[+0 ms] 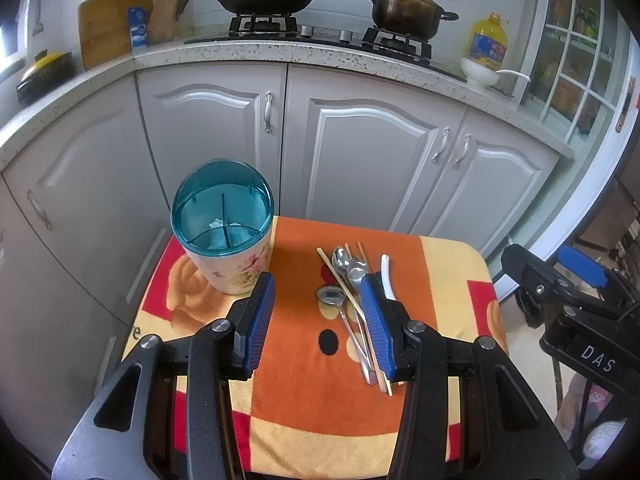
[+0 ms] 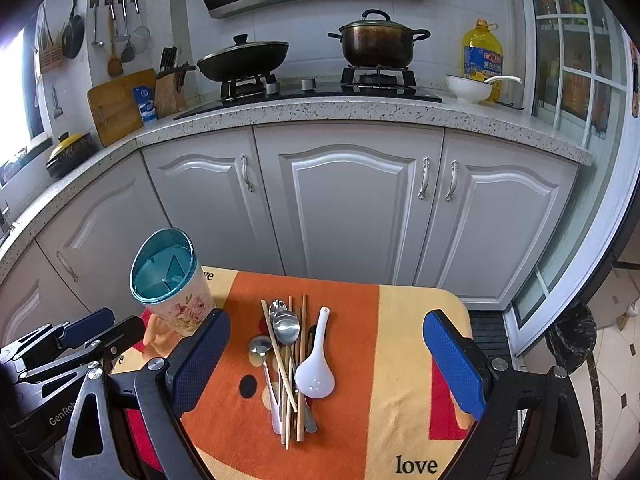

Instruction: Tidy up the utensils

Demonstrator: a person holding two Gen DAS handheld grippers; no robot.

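A floral utensil holder with a teal divided insert (image 1: 223,226) stands at the table's far left corner; it also shows in the right wrist view (image 2: 170,276). A pile of metal spoons (image 2: 286,328), wooden chopsticks (image 2: 301,364) and a white ceramic spoon (image 2: 316,364) lies mid-table; the pile shows in the left wrist view (image 1: 352,300) too. My left gripper (image 1: 318,296) is open and empty, hovering between holder and pile. My right gripper (image 2: 332,336) is open wide and empty, above the pile.
The table is covered by an orange, yellow and red towel (image 2: 360,420). Grey kitchen cabinets (image 2: 348,200) stand behind it, with a stove, wok and pot above. A black bin bag (image 2: 572,338) sits on the floor at right.
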